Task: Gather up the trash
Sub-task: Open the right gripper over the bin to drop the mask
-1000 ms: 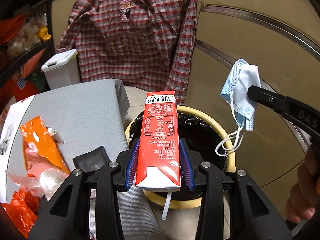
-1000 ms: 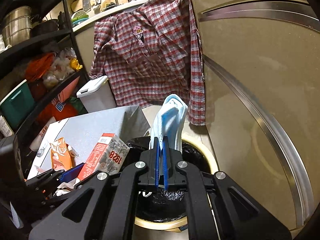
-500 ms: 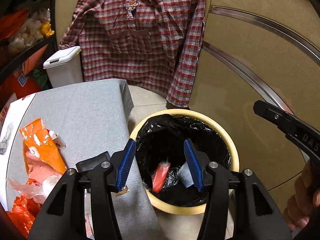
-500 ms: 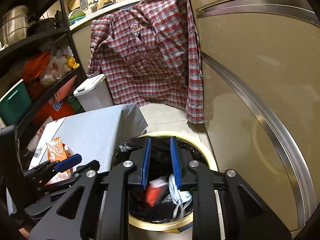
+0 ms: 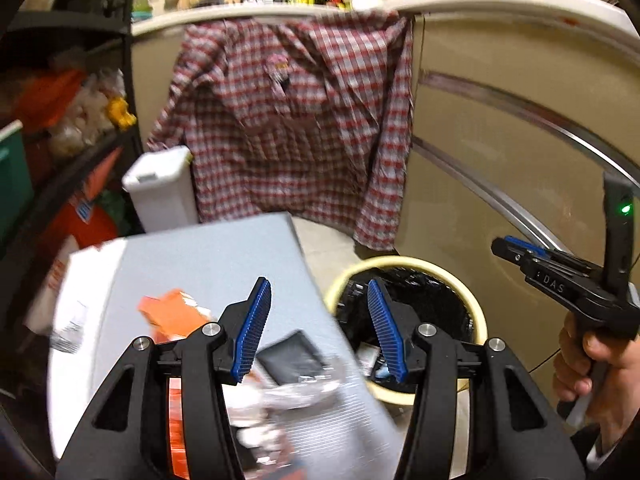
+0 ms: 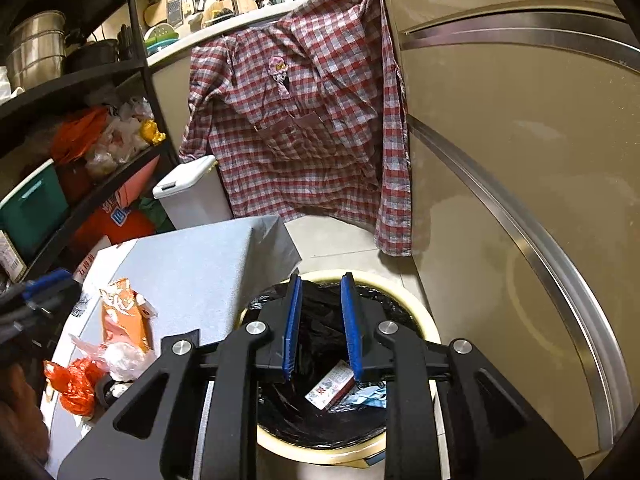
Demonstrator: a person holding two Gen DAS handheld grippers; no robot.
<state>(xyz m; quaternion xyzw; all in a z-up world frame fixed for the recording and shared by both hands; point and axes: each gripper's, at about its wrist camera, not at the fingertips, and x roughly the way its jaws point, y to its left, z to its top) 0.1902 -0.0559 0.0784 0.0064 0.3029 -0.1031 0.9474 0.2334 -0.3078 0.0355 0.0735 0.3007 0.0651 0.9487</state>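
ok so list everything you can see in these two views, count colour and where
trash bin: one, cream rim, black liner, on the floor beside the table
carton: one, red and white, inside the bin
face mask: one, light blue, inside the bin next to the carton
table: one, grey top, left of the bin
snack wrapper: one, orange, on the table
plastic bag: one, red-orange, at the table's near left
plaid shirt: one, red and grey, hanging from the counter
lidded bin: one, white, behind the table
left gripper: open, over the table edge
right gripper: open, above the bin
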